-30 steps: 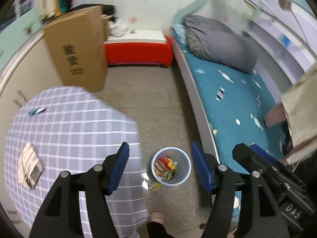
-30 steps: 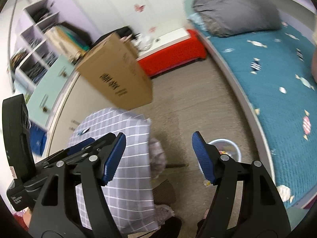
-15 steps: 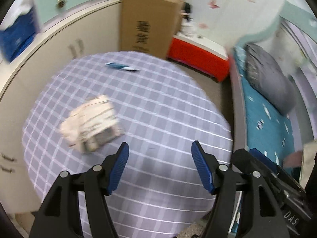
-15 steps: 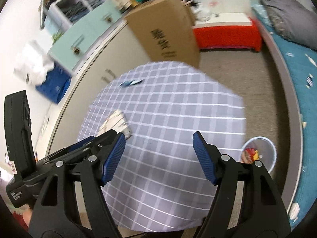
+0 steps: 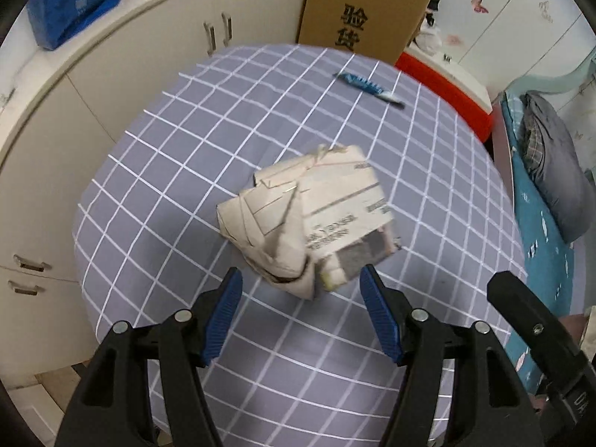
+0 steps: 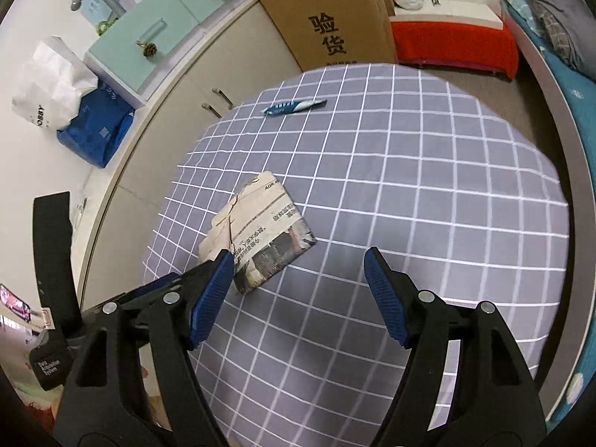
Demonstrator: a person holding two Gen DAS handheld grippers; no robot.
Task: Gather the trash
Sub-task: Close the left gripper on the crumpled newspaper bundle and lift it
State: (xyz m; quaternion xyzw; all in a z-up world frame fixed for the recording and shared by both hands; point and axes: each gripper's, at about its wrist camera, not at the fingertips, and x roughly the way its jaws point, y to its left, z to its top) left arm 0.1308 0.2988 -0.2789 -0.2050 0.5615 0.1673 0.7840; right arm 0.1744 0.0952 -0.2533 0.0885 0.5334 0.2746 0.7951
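Newspaper (image 5: 309, 219), folded and crumpled into a thick wad, lies on the checked tablecloth (image 5: 186, 156) of a round table, a little left of the table's middle in the right wrist view (image 6: 257, 242). Left gripper (image 5: 300, 313) hangs just near of it with its blue-padded fingers (image 5: 223, 313) spread wide and holding nothing; the wad's near edge sits between and just beyond the tips, not touched. Right gripper (image 6: 298, 294) is likewise spread and empty, over the cloth (image 6: 428, 186) to the right of the paper; in that view the left gripper's finger overlaps the paper's near left corner. Blue wrapper (image 5: 367, 85) lies flat at the far side of the table (image 6: 294, 106), well apart from the paper. Beyond the table stands a cardboard box (image 5: 357, 11) with black characters, against beige cabinets (image 5: 111, 74). Right of the box is a red bench (image 6: 454, 44), and a bed (image 5: 536, 223) with teal sheet and grey bedding runs along the right
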